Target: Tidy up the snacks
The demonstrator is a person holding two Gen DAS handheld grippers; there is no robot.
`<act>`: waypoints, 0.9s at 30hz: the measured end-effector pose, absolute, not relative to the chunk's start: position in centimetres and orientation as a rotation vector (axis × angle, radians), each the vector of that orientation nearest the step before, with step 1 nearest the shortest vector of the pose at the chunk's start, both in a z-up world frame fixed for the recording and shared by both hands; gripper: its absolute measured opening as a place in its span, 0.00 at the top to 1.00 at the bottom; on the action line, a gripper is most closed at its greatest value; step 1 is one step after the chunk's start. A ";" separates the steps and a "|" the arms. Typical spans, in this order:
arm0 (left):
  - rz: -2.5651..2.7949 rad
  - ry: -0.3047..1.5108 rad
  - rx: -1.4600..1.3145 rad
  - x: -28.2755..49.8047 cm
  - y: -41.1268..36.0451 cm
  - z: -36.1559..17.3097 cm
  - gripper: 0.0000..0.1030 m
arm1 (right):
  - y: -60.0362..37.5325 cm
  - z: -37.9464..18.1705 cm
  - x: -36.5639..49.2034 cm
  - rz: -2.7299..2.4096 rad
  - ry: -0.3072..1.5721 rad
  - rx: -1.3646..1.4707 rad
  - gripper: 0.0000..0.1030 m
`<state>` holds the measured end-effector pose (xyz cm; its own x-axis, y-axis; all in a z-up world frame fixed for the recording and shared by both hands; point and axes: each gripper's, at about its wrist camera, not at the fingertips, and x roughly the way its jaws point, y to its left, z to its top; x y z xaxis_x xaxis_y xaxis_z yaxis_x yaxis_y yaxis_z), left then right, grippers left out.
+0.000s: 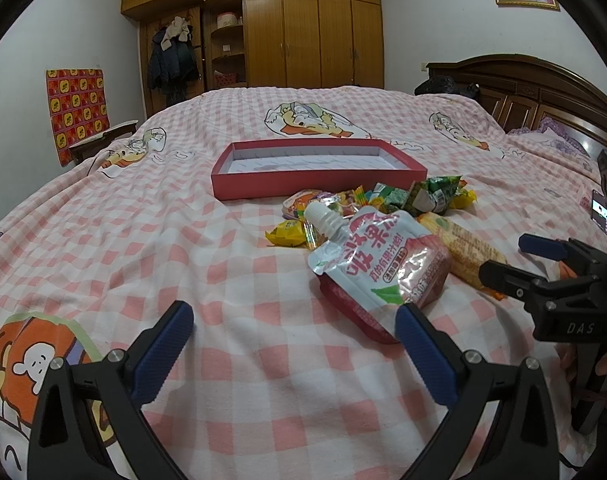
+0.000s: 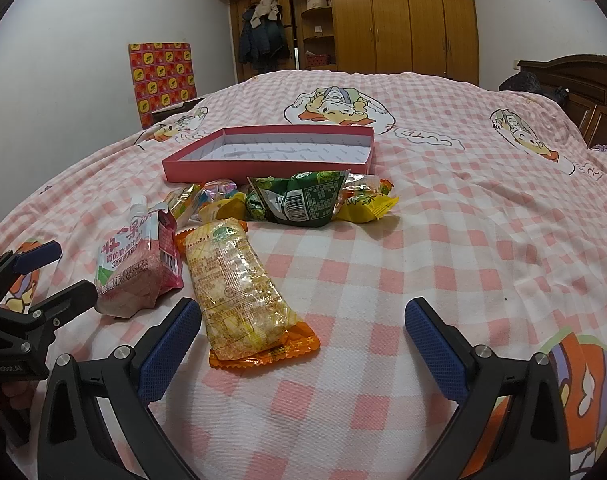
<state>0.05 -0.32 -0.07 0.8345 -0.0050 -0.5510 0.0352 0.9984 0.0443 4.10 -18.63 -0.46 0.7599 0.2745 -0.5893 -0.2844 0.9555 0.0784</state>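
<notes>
The snacks lay in a loose heap on the checked bedspread (image 1: 263, 360), just in front of the shallow red box (image 1: 319, 182), which sat open with nothing in it. Nearest the tools were two pieces: a pink drink pouch (image 1: 379, 264) with a white spout, and beside it a long yellow rice cracker pack (image 2: 239, 288) in an orange-edged wrapper. Behind them a green packet (image 2: 303, 200) and several small yellow sweets (image 2: 367, 208) crowded against the box's near wall.

The left gripper (image 1: 295, 344) hung low over the cloth with its jaws spread wide and nothing between them; the pouch lay ahead and to its right, its bottom corner just beside the right blue pad, its spout pointing away toward the box. The right gripper (image 2: 303, 340) was likewise spread and empty. The cracker pack ran lengthwise away from it, slightly left of centre, its near end between the pads but closer to the left one. So each tool seemed to have its own nearest piece, and the cracker pack looked the better lined up for a pinch across its width.

The right view showed the cracker pack whole and the barcode on the green packet; in the left view the pouch hid much of the pack. The left view alone showed the bed's dark headboard (image 1: 543, 92) in full.
</notes>
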 end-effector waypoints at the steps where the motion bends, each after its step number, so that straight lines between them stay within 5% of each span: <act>1: -0.022 0.583 0.053 0.1 -0.3 -0.1 0.00 | -18.7 -0.4 4.2 0.304 0.639 -0.016 0.00; 16: -0.222 0.622 0.089 0.9 -2.5 0.2 0.00 | -19.1 -1.0 4.4 0.345 0.655 0.052 0.00; 27: -0.162 0.691 -0.031 4.0 -4.2 2.2 0.00 | -18.5 -0.2 3.6 0.409 0.613 0.014 0.14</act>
